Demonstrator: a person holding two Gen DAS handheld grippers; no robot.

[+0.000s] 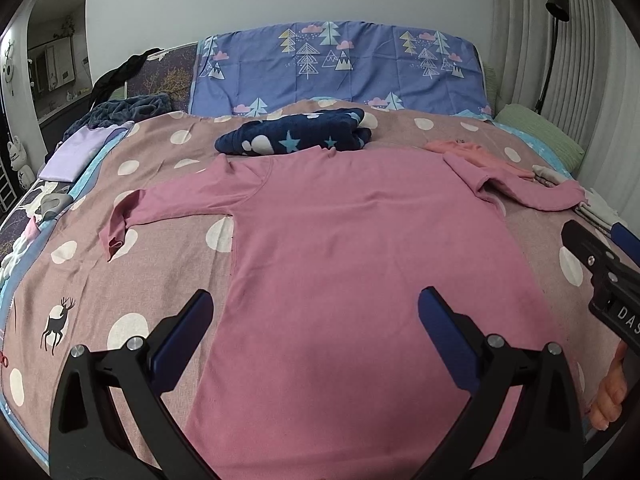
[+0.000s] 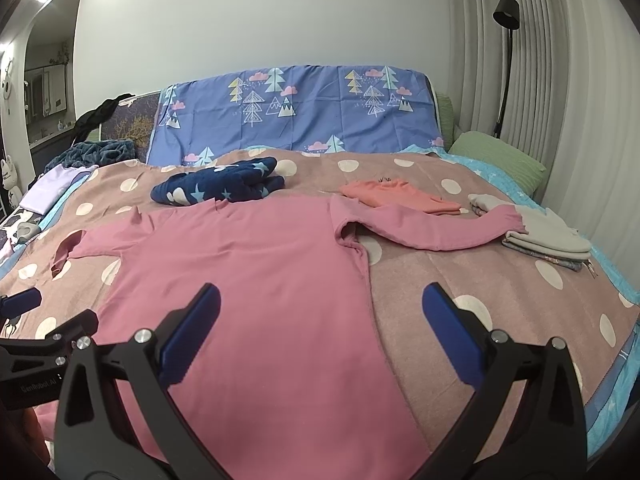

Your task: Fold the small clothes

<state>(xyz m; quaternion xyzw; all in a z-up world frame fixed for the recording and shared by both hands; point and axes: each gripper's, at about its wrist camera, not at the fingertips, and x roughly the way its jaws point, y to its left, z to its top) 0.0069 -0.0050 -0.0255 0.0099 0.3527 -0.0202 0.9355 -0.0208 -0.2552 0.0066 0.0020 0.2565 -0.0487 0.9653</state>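
A pink long-sleeved shirt [image 1: 360,248] [image 2: 256,272] lies flat on the polka-dot bedspread [image 1: 80,280] [image 2: 480,280], both sleeves spread sideways. Its right sleeve [image 2: 440,232] reaches onto a stack of folded grey clothes [image 2: 548,240]. My left gripper [image 1: 316,312] hovers open over the shirt's lower body, nothing between its fingers. My right gripper [image 2: 322,304] is open above the shirt's right hem edge, holding nothing. The right gripper's body shows at the right edge of the left wrist view [image 1: 600,276]; the left gripper's shows at the left of the right wrist view [image 2: 36,344].
A folded navy star-print garment [image 1: 296,136] [image 2: 220,184] and a coral garment [image 2: 396,196] lie beyond the shirt. A lilac cloth [image 1: 76,152] sits far left, a green pillow [image 2: 496,156] far right. A blue tree-print headboard cover [image 1: 340,68] backs the bed. A floor lamp [image 2: 506,16] stands by the curtain.
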